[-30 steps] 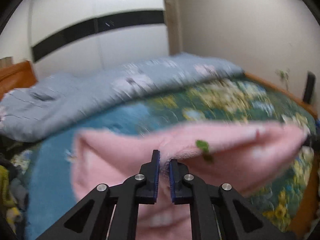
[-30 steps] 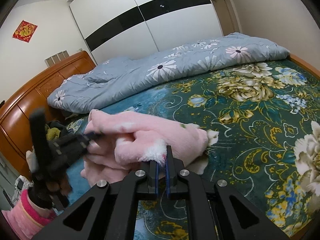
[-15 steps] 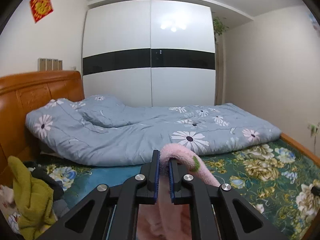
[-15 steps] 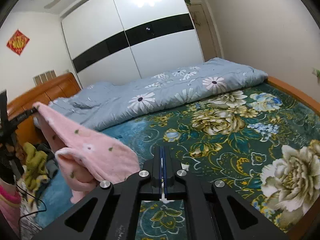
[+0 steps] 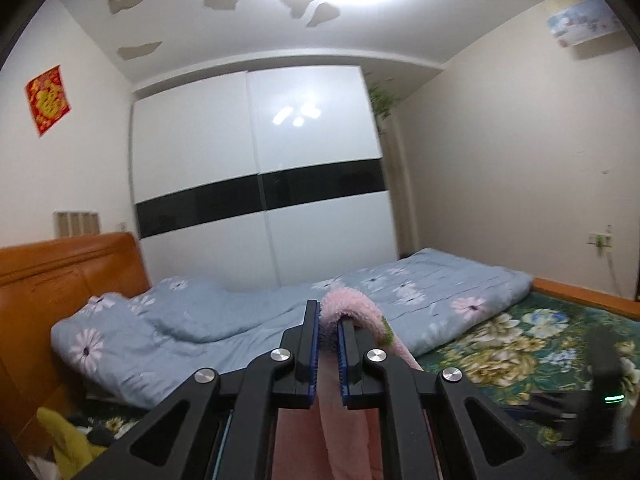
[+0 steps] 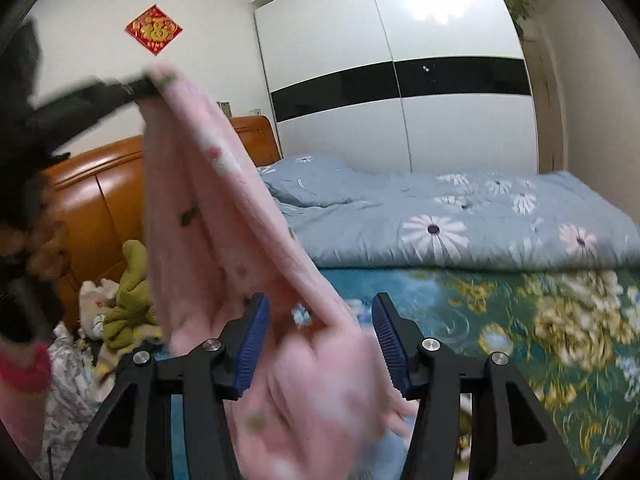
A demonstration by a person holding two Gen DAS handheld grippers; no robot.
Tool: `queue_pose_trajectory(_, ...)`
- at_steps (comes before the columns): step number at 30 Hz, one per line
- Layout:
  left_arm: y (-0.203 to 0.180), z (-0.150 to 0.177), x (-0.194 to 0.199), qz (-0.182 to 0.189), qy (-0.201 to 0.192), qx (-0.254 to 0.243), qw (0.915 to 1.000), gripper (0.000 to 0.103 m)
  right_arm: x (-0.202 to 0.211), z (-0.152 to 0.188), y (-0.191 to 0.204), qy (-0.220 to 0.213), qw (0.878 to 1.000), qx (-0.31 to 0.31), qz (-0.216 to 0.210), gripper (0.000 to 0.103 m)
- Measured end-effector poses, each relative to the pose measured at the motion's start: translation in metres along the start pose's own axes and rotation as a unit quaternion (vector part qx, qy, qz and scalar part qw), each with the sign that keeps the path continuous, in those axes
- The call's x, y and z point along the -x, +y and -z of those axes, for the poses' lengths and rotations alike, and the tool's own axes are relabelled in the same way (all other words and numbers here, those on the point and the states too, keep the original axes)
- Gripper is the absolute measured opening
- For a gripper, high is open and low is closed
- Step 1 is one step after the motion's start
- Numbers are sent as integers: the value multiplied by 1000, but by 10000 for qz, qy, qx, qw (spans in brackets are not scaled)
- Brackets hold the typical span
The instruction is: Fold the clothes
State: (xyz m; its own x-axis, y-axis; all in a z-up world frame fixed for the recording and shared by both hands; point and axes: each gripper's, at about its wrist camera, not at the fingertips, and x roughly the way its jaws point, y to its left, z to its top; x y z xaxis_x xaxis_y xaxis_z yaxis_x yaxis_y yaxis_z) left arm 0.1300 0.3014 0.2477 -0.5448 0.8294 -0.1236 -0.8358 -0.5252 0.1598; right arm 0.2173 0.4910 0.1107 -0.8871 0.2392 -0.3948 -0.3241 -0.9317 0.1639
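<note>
The pink garment [image 6: 208,216] is hanging in the air over the headboard side of the bed [image 6: 500,320], unfolded and creased, so no finished fold is showing; judging from this, the flattening and folding are what is left. At the left, a heap of other clothes [image 6: 124,300] is lying by the headboard [image 6: 92,200]. The left gripper [image 5: 328,344] is pinching the garment's fleecy top edge, holding it high. The cloth is draping down and rightward into the gap of the right gripper [image 6: 320,344], whose jaws are standing wide apart around the blurred lower part, clamping nothing. Beyond, the blue quilt [image 6: 460,224] is covering the far edge of the bed.
</note>
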Motion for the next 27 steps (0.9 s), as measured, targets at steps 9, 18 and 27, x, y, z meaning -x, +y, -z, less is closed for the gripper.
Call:
queue_pose_trajectory(9, 2, 25, -3, 369, 350, -19, 9987, 12, -24, -13, -40, 303, 9961, -618, 559, 7)
queue_pose_trajectory(18, -11, 136, -53, 1286, 1585, 816, 9755, 37, 39, -63, -154, -105, 9594, -1157, 2569, 6)
queue_pose_trajectory(27, 30, 230, -74, 659, 2507, 1842, 9481, 44, 51, -36, -260, 497, 8969, -1610, 4089, 6)
